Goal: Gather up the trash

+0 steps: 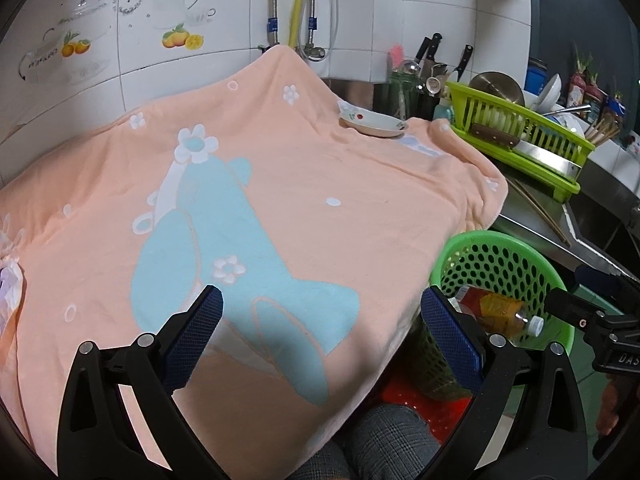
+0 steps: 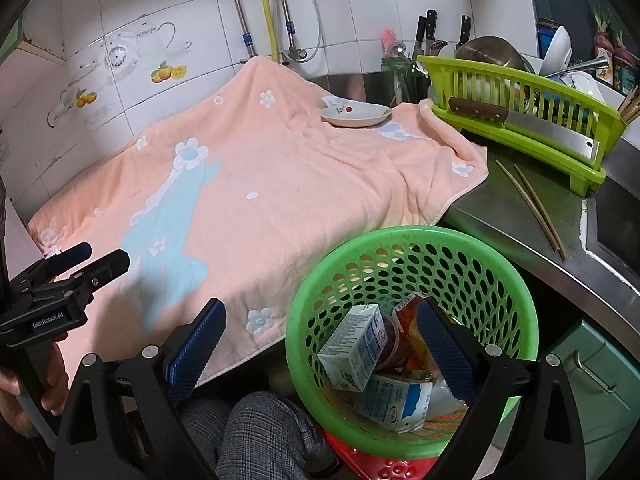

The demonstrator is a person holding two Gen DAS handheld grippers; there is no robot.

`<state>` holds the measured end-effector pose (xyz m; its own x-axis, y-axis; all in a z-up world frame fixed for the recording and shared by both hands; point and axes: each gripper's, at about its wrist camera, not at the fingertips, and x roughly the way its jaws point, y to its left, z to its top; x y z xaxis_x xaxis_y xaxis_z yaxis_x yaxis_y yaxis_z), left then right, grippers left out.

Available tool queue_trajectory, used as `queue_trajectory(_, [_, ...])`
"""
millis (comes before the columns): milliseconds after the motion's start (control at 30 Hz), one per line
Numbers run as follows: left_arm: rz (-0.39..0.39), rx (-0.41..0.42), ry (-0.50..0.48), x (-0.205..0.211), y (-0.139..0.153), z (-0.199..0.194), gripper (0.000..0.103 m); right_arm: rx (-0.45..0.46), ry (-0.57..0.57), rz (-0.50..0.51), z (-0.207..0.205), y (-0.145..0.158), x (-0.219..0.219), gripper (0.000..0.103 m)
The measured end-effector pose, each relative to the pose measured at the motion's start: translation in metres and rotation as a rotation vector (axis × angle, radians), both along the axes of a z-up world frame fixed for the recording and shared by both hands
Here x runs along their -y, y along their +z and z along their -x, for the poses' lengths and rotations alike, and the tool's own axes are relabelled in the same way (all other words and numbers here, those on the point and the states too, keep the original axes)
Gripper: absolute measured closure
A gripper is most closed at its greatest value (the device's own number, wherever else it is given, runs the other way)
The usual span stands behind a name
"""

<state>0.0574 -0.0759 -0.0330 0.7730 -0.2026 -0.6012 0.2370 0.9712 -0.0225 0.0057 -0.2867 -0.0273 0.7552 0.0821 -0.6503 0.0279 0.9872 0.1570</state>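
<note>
A green mesh basket (image 2: 400,236) stands on a red stool below the counter's edge. It holds two white-and-blue cartons (image 2: 352,344), a bottle (image 2: 394,340) and a colourful wrapper. My right gripper (image 2: 322,344) is open and empty, with its right pad over the basket's mouth. My left gripper (image 1: 328,336) is also open and empty, above the near part of the peach towel (image 1: 320,184). The basket (image 1: 492,236) and the bottle (image 1: 500,312) lie to its right. Something white and crumpled (image 1: 8,292) shows at the towel's left edge.
A small plate (image 2: 356,114) sits on the towel's far side. A lime dish rack (image 2: 520,120) with a cleaver and dishes stands at the right, with chopsticks (image 2: 532,204) on the steel counter beside a sink. A person's knee (image 2: 260,432) is below.
</note>
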Motion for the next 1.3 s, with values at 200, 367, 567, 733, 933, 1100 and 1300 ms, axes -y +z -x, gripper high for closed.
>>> queue_trajectory(200, [-0.014, 0.004, 0.003, 0.0, -0.001, 0.003, 0.005, 0.01, -0.009, 0.024, 0.003, 0.004, -0.001, 0.01])
queue_trajectory(367, [-0.025, 0.009, 0.003, 0.0, -0.001, 0.004, 0.005, 0.016, -0.016, 0.043, 0.004, 0.005, -0.002, 0.01])
queue_trajectory(567, [-0.036, 0.025, 0.003, 0.001, 0.002, 0.007, 0.005, 0.023, -0.022, 0.055, 0.004, 0.006, -0.004, 0.01])
queue_trajectory(733, [-0.034, 0.05, -0.003, 0.004, 0.006, 0.011, 0.005, 0.037, -0.032, 0.062, 0.007, 0.009, -0.003, 0.009])
queue_trajectory(933, [-0.056, 0.08, 0.001, 0.008, 0.01, 0.017, 0.005, 0.061, -0.047, 0.095, 0.012, 0.015, -0.006, 0.009])
queue_trajectory(1100, [-0.057, 0.108, 0.008, 0.009, 0.016, 0.021, 0.005, 0.079, -0.062, 0.11, 0.016, 0.019, -0.006, 0.009])
queue_trajectory(1300, [-0.064, 0.141, 0.006, 0.014, 0.021, 0.027, 0.005, 0.109, -0.09, 0.129, 0.023, 0.025, -0.003, 0.009])
